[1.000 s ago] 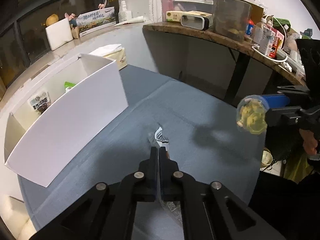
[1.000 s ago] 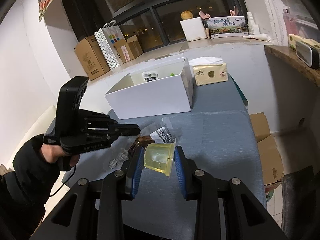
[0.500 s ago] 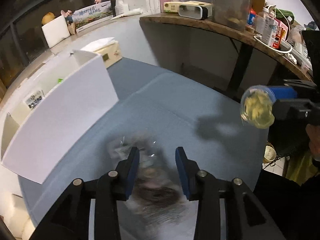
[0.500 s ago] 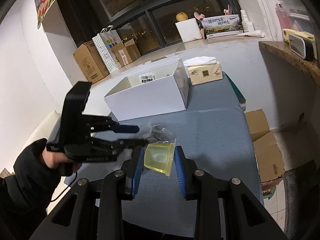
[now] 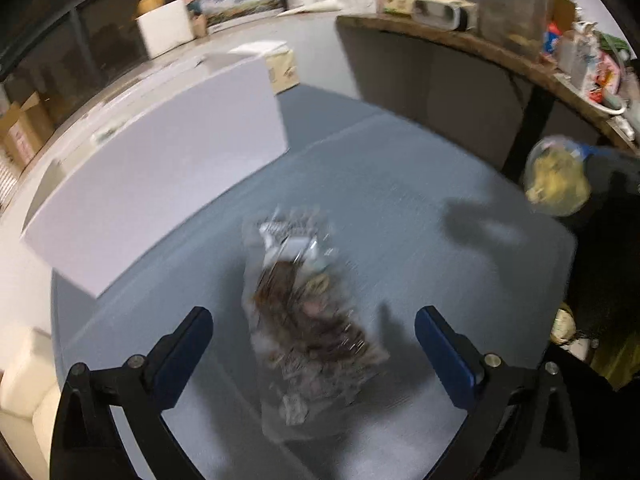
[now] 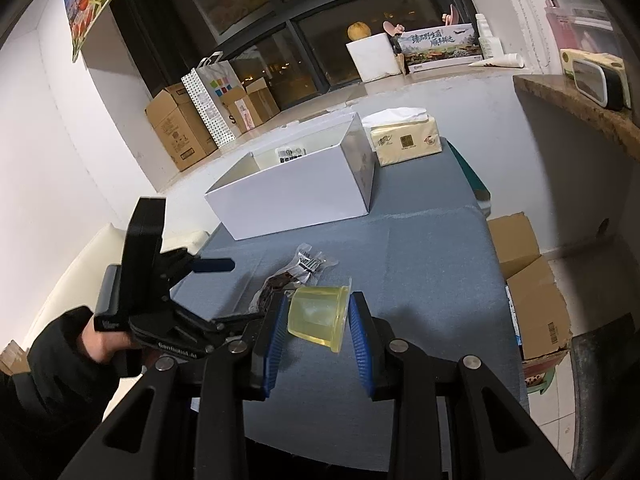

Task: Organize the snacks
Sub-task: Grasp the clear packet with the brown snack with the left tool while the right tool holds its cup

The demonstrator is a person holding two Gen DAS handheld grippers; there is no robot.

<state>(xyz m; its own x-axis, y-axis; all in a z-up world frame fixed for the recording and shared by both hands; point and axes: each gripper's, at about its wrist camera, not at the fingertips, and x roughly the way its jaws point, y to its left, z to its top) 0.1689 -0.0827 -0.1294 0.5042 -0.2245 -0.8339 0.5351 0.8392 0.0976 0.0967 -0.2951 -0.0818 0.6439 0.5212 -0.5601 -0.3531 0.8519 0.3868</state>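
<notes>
A clear snack packet (image 5: 308,280) with dark pieces inside lies flat on the blue-grey tablecloth (image 5: 400,208). My left gripper (image 5: 314,318) hangs just over it, jaws opening wide. The packet lies between them and neither pad touches it. My right gripper (image 6: 318,314) is shut on a yellow jelly cup (image 6: 316,320), held above the cloth on the right; the cup (image 5: 558,178) also shows in the left wrist view. The open white box (image 6: 296,200) stands at the back left with a few packets inside. In the right wrist view the left gripper (image 6: 228,292) is left of the packet (image 6: 308,266).
A tissue pack (image 6: 406,142) sits right of the white box (image 5: 160,168). A wooden shelf (image 5: 480,44) crowded with items runs along the right. Cardboard boxes (image 6: 528,280) stand on the floor past the table's right edge. A cream seat (image 5: 24,380) lies left.
The left jaws went from shut on the packet to wide open and let it go. The packet now lies on the cloth, and the gripper has sunk toward it. The right gripper keeps the cup still.
</notes>
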